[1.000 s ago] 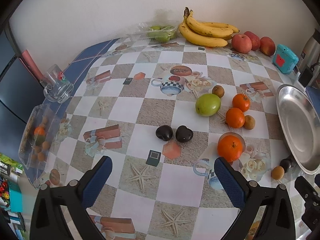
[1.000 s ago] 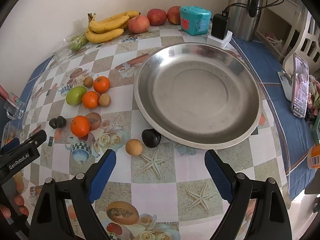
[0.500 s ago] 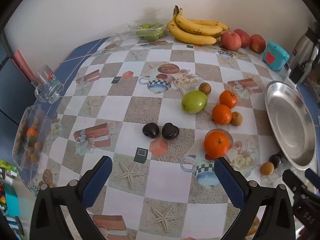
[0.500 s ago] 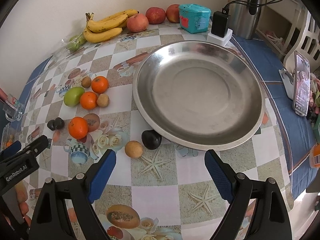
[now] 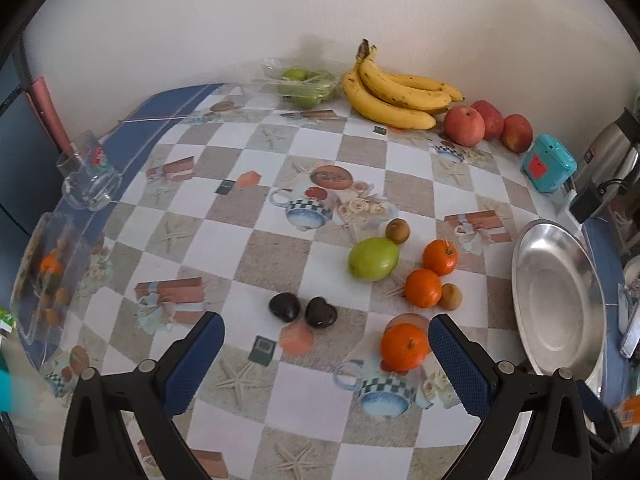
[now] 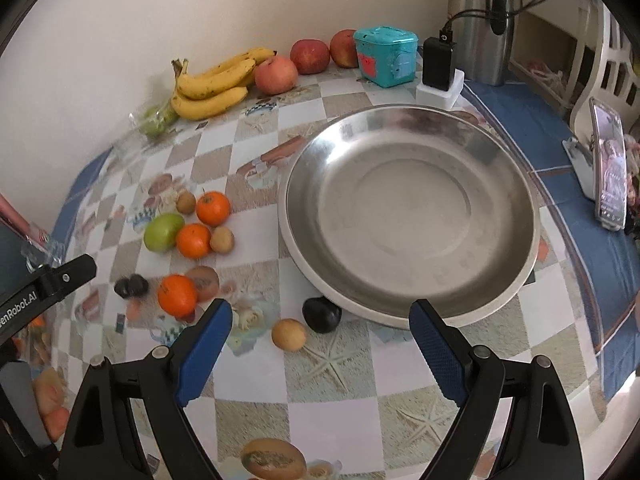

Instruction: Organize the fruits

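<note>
Loose fruit lies on the checked tablecloth: a green fruit (image 5: 373,259), three oranges with the nearest (image 5: 404,346) by my left gripper's right finger, two kiwis (image 5: 397,231), two dark fruits (image 5: 302,309). My left gripper (image 5: 326,350) is open and empty above the table, short of the dark fruits. The empty steel plate (image 6: 408,216) sits at the right, also in the left wrist view (image 5: 558,296). My right gripper (image 6: 320,344) is open and empty, above a small yellow fruit (image 6: 289,334) and a dark fruit (image 6: 321,315) at the plate's near rim.
Bananas (image 5: 396,92), three red apples (image 5: 486,124) and a bag of green fruit (image 5: 304,86) line the wall. A teal box (image 6: 385,61), charger (image 6: 439,70) and kettle (image 6: 484,20) stand behind the plate. A glass mug (image 5: 90,178) and fruit bag (image 5: 48,276) sit left. A phone (image 6: 610,174) stands right.
My left gripper has drawn back and swung so the fruit and plate shifted in its view. My right gripper has turned slightly left; the plate looks closer. Both stayed open.
</note>
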The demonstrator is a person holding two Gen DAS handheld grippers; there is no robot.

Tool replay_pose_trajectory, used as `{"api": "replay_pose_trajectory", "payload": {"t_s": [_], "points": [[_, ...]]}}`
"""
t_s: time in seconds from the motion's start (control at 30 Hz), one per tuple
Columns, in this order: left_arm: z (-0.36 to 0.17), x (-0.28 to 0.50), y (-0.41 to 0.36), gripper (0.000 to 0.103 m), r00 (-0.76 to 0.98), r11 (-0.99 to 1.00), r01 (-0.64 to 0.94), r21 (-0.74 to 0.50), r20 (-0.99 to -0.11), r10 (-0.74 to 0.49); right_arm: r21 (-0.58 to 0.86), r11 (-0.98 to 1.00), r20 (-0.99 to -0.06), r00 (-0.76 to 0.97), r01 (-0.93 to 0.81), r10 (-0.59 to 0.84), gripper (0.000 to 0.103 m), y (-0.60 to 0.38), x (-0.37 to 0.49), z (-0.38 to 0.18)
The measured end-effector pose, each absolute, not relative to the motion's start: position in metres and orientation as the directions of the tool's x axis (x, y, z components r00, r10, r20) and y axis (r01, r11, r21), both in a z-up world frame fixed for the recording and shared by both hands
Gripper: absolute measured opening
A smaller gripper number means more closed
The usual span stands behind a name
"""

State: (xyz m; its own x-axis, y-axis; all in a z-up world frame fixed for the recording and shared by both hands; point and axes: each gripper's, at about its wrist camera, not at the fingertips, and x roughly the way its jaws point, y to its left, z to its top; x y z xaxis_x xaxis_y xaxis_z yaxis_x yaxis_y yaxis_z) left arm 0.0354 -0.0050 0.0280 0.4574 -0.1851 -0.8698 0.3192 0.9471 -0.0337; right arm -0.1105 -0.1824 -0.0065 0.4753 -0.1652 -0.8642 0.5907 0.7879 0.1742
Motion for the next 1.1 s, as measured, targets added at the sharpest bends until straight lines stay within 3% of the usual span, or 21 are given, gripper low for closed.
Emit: {"api": "replay_pose_trajectory", "payload": {"t_s": [0.17,0.23,0.4,0.47,0.57,0.67,0.9,1.1], "points": [[0.014,0.038,-0.017,0.103,0.407,0.930,0.362,-0.062,-0.887,-0.218,0.234,0.786,-0.876,0.475,0.572,-0.086,0.088,-0.181,-0.102,-0.015],[0.009,0.039,-0.020,0.103,0.392,0.926,0.371,-0.065,-0.893,-0.220,0.217,0.788,-0.887,0.454,0.577,-0.088,0.075,-0.180,-0.097,-0.020],[0.001,0.041,-0.025,0.103,0.352,0.913,0.393,-0.114,-0.898,-0.264,0.216,0.775,-0.896,0.436,0.593,-0.084,0.072,-0.181,-0.096,-0.026],[-0.002,0.041,-0.030,0.102,0.337,0.903,0.409,-0.129,-0.899,-0.280,0.226,0.760,-0.902,0.426,0.610,-0.074,0.061,-0.180,-0.099,-0.027],[-0.004,0.039,-0.038,0.095,0.337,0.895,0.427,-0.124,-0.897,-0.285,0.306,0.720,-0.896,0.445,0.623,-0.004,0.060,-0.184,-0.103,-0.031],[-0.006,0.039,-0.043,0.093,0.329,0.887,0.442,-0.136,-0.895,-0.302,0.272,0.714,-0.905,0.424,0.645,-0.038,0.058,-0.187,-0.104,-0.032],[-0.021,0.037,-0.055,0.075,0.254,0.869,0.463,-0.173,-0.914,-0.318,0.247,0.677,-0.923,0.380,0.693,-0.053,0.049,-0.198,-0.103,-0.043],[-0.033,0.038,-0.060,0.067,0.217,0.869,0.461,-0.181,-0.926,-0.308,0.240,0.675,-0.924,0.377,0.698,-0.060,0.043,-0.200,-0.092,-0.049]]}}
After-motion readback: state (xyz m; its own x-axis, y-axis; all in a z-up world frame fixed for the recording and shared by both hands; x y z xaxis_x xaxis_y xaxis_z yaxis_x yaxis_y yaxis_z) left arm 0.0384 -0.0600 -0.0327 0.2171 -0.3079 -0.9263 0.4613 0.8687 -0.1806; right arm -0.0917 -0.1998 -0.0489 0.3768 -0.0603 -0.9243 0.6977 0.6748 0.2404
